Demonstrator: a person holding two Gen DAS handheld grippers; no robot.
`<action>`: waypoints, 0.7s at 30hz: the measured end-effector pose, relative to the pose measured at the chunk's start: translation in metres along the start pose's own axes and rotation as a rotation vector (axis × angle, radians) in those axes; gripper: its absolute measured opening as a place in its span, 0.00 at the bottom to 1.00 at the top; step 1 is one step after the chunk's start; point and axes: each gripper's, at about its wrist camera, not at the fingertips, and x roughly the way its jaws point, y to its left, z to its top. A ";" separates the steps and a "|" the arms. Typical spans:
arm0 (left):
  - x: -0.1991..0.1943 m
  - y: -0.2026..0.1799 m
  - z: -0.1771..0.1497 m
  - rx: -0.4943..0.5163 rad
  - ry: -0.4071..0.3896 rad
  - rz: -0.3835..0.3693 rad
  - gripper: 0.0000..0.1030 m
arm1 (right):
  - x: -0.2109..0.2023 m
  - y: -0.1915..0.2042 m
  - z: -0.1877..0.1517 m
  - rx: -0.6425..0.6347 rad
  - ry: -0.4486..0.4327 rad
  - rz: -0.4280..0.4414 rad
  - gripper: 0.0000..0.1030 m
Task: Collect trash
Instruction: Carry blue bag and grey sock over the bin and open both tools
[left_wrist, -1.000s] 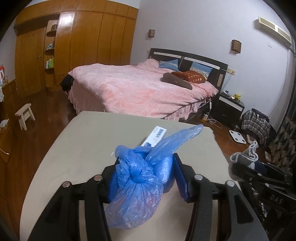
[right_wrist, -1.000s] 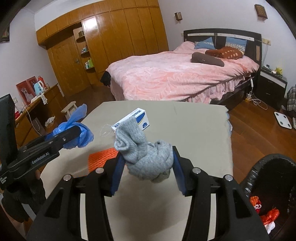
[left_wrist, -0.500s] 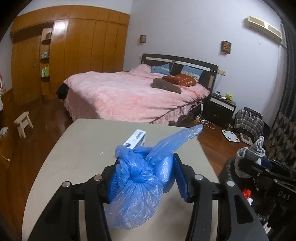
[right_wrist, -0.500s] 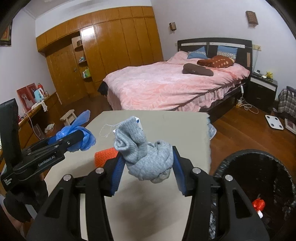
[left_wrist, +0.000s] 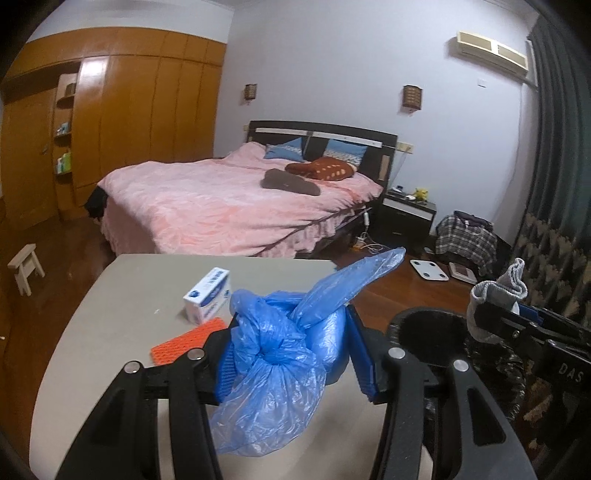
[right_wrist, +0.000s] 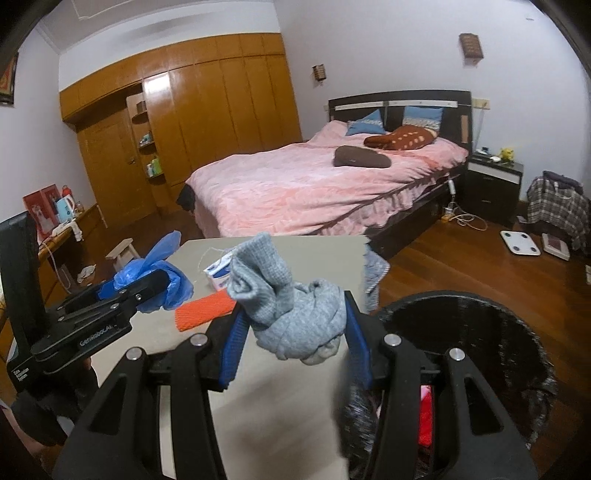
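My left gripper (left_wrist: 291, 354) is shut on a knotted blue plastic bag (left_wrist: 280, 365), held above the beige table (left_wrist: 122, 295); the same bag (right_wrist: 155, 280) shows at the left of the right wrist view. A balled grey sock (right_wrist: 295, 310) is clamped in my right gripper (right_wrist: 293, 345), which hangs by the table's right edge, beside the black-lined trash bin (right_wrist: 480, 332). In the left wrist view that sock (left_wrist: 495, 295) and the bin (left_wrist: 428, 332) appear at the right. Red trash (right_wrist: 424, 417) lies inside the bin.
On the table lie an orange mesh piece (left_wrist: 184, 343) and a white-and-blue box (left_wrist: 208, 295). Beyond it stand a pink bed (left_wrist: 229, 206), a wooden wardrobe (left_wrist: 129, 122), a small stool (left_wrist: 24, 267) and a nightstand (left_wrist: 406, 214). A scale (left_wrist: 428, 269) lies on the wood floor.
Both grippers have risen and swung right with their loads still held. The bin has come into view under the right gripper, and the orange mesh now shows in the left wrist view.
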 end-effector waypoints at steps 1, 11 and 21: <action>0.000 -0.006 0.000 0.004 0.000 -0.009 0.50 | -0.003 -0.002 -0.001 0.002 -0.002 -0.004 0.46; 0.008 -0.062 -0.002 0.069 0.000 -0.102 0.50 | -0.033 -0.055 -0.018 0.060 -0.018 -0.112 0.46; 0.038 -0.120 -0.009 0.125 0.033 -0.213 0.50 | -0.047 -0.108 -0.032 0.097 -0.011 -0.225 0.46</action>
